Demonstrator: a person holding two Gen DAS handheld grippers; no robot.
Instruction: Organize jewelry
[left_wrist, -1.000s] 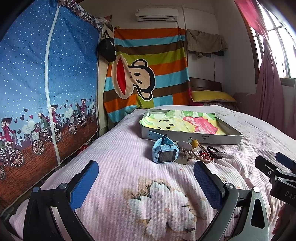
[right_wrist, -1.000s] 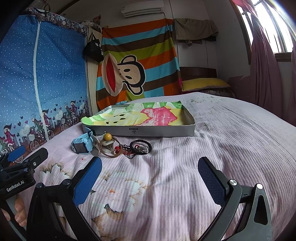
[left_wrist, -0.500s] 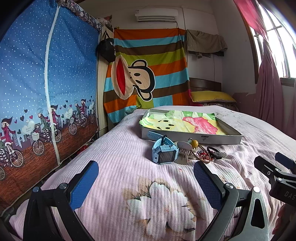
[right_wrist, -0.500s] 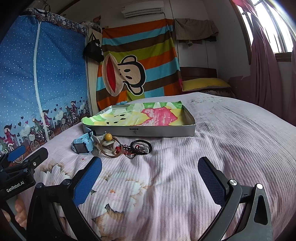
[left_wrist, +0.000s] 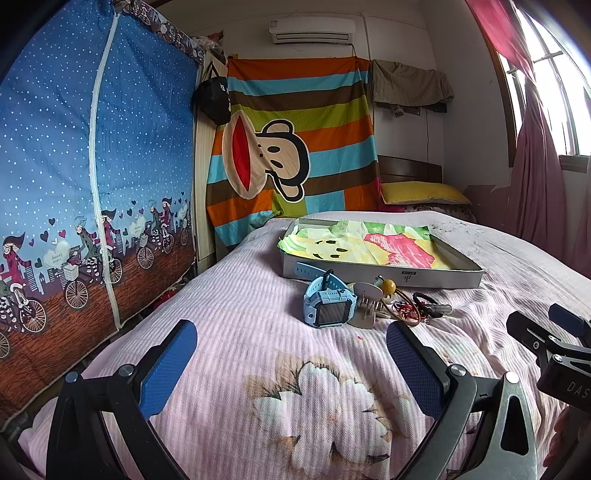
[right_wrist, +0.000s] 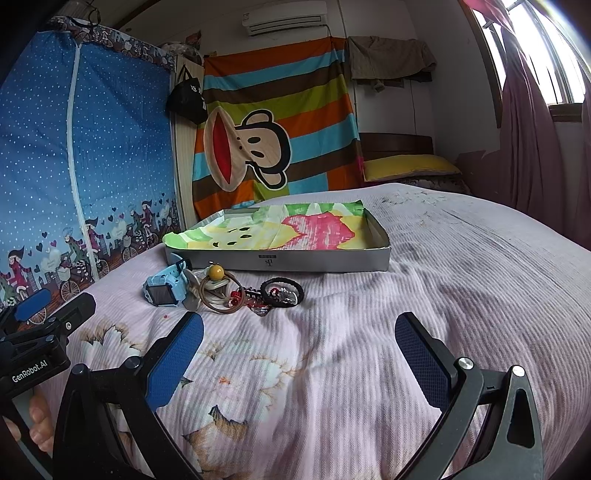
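Left wrist view looks along a bed (left_wrist: 258, 332) spread with a pale pink ribbed cover printed with flowers. Toward the far end sits a shallow grey box (left_wrist: 380, 275), lined with bright green, yellow and pink paper (left_wrist: 369, 245); its long side runs across the bed, its front wall facing the cameras. Just in front of that wall lies the jewelry, a small heap strung out left to right parallel to the box: a light blue watch (left_wrist: 328, 308) at the left, tipped up with its dark screen toward the left camera and its strap end against the box; beside it a beige claw clip (left_wrist: 367, 306), a yellow bead (right_wrist: 215, 272) on brown hair ties (right_wrist: 221, 295), red beaded pieces (right_wrist: 255, 303), and a black ring (right_wrist: 282, 291) at the right.

Bare cover stretches between the heap and both grippers, and wide open cover lies to the right of the box. The left gripper (left_wrist: 291, 363) has its blue-padded fingers spread wide, holding nothing; so does the right gripper (right_wrist: 299, 354), also well short of the heap.
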